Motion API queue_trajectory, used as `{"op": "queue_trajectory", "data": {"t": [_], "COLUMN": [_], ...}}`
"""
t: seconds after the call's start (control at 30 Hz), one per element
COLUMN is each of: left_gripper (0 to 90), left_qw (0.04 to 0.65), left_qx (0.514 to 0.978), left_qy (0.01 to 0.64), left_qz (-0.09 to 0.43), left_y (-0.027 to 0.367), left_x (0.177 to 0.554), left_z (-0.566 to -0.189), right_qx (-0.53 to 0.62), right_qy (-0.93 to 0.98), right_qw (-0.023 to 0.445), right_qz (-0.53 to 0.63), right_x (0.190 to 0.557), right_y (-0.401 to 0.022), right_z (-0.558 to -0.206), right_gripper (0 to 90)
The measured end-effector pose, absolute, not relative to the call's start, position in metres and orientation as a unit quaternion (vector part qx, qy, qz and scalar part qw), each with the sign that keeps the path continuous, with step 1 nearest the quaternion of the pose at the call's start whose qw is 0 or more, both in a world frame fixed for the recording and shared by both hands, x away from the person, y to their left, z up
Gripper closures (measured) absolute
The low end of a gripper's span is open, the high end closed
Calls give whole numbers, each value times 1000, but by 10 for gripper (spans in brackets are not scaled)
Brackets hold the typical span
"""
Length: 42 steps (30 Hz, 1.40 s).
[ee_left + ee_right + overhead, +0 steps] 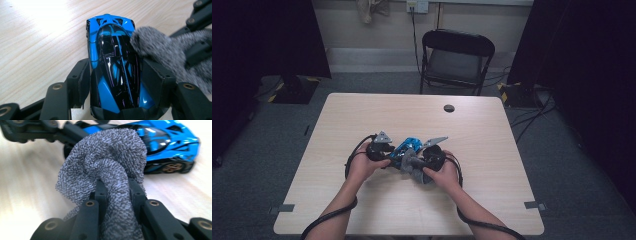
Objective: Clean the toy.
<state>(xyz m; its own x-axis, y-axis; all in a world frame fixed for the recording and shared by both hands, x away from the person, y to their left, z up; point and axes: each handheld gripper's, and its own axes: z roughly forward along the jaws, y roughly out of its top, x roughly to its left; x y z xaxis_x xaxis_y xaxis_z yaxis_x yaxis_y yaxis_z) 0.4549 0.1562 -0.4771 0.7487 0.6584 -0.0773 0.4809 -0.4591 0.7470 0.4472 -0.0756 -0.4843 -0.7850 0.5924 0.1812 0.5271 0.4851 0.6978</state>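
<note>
Wiping is in progress. The left tool (117,82) clamps the blue toy car (112,67) on the table (37,45); the right tool (116,192) pinches the grey cloth (107,162) against its roof. Remaining bodywork appears unwiped.

Table (362,210): light wood grain top, round dark cable hole (449,108) near its far edge, grey tabs at both near sides
Chair (456,60): black folding kind, stands beyond the table, faces it
Floor (287,130): grey carpet, cables trail across it at right
Wall (372,35): pale, with a socket (417,6) and a cord hanging down
Sides: dark panels left and right, yellow-black tape at their feet
Light: dim, brightest on the table
</note>
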Motion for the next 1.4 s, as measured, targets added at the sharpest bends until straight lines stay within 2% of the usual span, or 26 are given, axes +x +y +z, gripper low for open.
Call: {"op": "queue_trajectory", "data": {"t": [0.57, 0.83, 0.93, 1.4], "left_gripper": [413, 415, 416, 421], "left_qw": [396, 396, 393, 397], "left_qx": [848, 850, 851, 850], "left_qy": [332, 327, 325, 326], "left_qz": [118, 118, 123, 119], "left_y": [158, 159, 159, 159], "left_x": [454, 452, 452, 450], "left_z": [-477, -477, -476, -476], "right_qx": [359, 384, 399, 425], "right_qy": [850, 835, 824, 815], "right_qw": [39, 65, 62, 103], "right_qz": [384, 390, 398, 379], "right_x": [470, 483, 488, 503], "right_y": [-92, -110, -115, -114], "right_z": [-483, -486, -488, -486], "right_gripper": [749, 748, 748, 743]}}
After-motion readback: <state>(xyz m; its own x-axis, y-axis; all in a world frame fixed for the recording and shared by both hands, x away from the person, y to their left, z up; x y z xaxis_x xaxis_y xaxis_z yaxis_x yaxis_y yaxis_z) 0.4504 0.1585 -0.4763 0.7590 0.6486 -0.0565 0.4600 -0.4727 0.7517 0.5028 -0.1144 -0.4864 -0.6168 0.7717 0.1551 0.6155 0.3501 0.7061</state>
